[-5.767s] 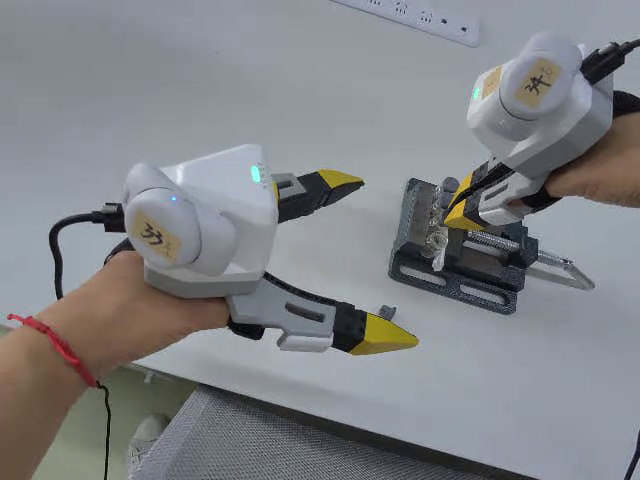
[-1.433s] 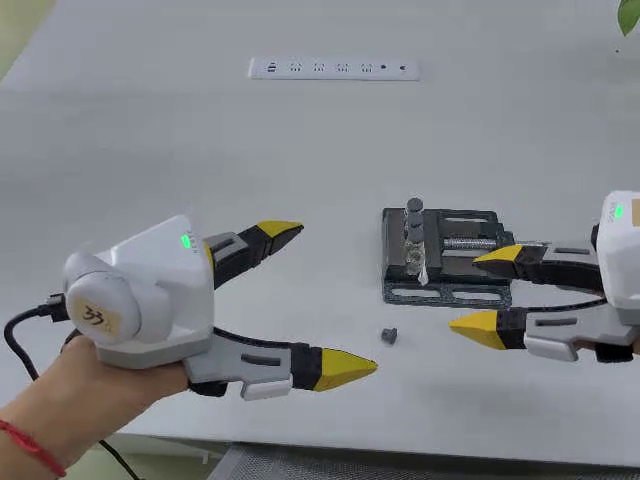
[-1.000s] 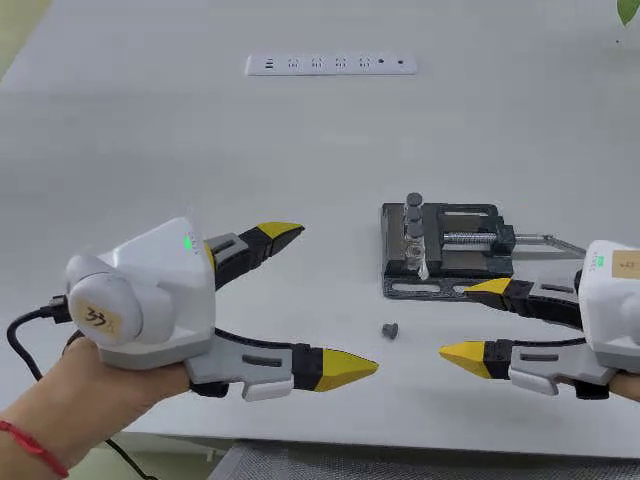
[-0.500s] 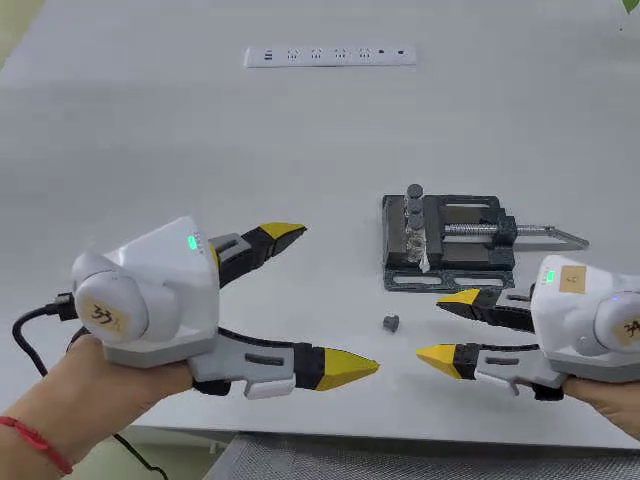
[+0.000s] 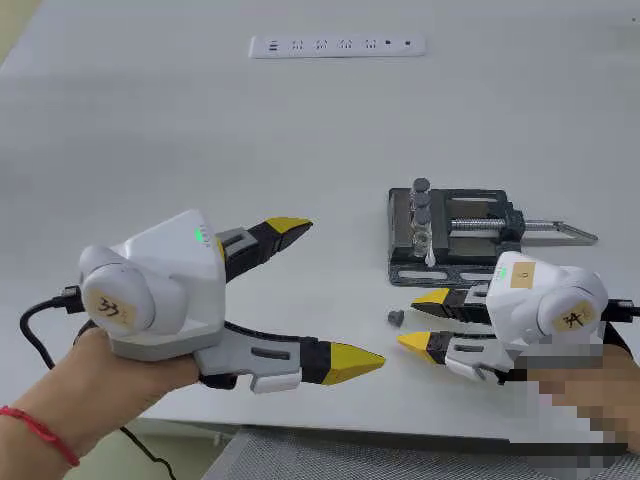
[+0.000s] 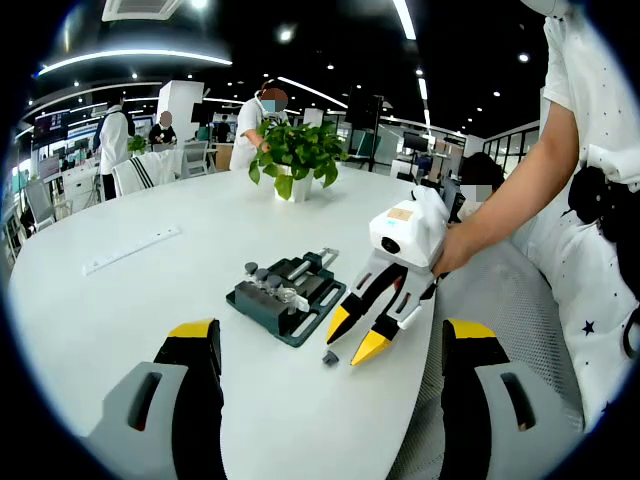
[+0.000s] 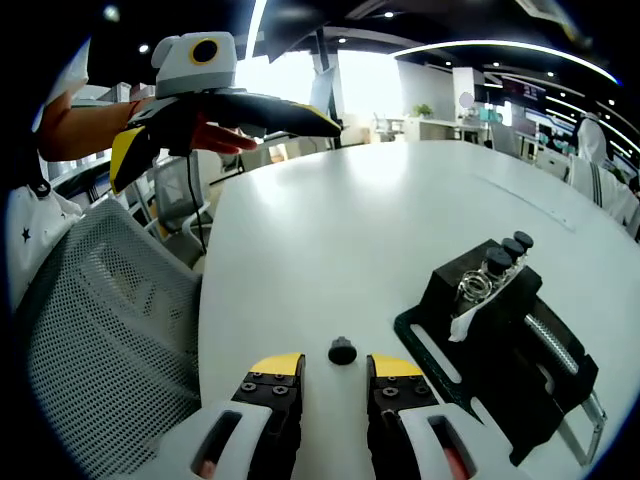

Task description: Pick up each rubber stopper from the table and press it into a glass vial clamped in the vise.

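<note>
A small dark rubber stopper (image 5: 396,318) (image 6: 329,357) (image 7: 342,350) lies on the white table, in front of the black vise (image 5: 470,235) (image 6: 300,300) (image 7: 510,330). A row of glass vials (image 5: 424,215) (image 7: 497,265) is clamped in the vise; three carry dark stoppers and the clear one beside them looks bare. My right gripper (image 5: 423,320) (image 6: 352,340) (image 7: 335,368) is open with a narrow gap, low over the table, its tips just short of the loose stopper. Off to the left, my left gripper (image 5: 328,291) (image 6: 332,330) (image 7: 225,140) is held wide open and holds nothing.
A white power strip (image 5: 337,45) lies at the far side of the table. The vise's screw handle (image 5: 560,232) sticks out to the right. A potted plant (image 6: 295,165) stands further along the table. A mesh chair (image 7: 90,330) sits by the near table edge.
My right gripper has drawn back from beside the vise toward me and left, down to the loose stopper, and its jaws have narrowed. The left gripper has held its place.
</note>
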A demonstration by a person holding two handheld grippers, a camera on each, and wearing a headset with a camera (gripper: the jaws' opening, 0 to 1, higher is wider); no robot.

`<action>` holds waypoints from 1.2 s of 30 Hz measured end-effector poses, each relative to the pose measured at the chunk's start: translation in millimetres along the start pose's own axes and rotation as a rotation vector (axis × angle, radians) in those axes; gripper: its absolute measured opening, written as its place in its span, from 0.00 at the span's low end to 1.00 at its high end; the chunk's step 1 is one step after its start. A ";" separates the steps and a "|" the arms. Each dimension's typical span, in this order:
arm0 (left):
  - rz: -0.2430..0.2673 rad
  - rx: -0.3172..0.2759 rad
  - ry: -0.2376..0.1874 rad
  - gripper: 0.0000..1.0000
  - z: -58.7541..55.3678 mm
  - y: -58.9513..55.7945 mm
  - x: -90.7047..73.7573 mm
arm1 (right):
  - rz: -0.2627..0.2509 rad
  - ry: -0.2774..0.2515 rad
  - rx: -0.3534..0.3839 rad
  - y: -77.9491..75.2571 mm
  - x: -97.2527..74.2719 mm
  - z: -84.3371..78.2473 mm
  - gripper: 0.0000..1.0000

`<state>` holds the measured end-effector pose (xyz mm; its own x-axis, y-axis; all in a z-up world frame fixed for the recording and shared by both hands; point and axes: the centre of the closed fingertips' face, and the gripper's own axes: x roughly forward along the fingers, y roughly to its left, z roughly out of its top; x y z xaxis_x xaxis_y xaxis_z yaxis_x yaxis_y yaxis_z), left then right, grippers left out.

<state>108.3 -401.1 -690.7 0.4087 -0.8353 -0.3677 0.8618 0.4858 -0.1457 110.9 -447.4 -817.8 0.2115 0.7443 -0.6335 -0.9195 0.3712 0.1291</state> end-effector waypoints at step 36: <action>-0.028 0.041 -0.003 0.78 10.7 1.9 4.3 | 0.072 -0.055 -0.048 -4.9 -42.6 33.0 0.07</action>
<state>114.9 -406.5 -682.7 0.3847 -0.8493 -0.3615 0.8845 0.4512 -0.1186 117.3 -462.6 -766.2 0.1611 0.7979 -0.5809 -0.9476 0.2896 0.1350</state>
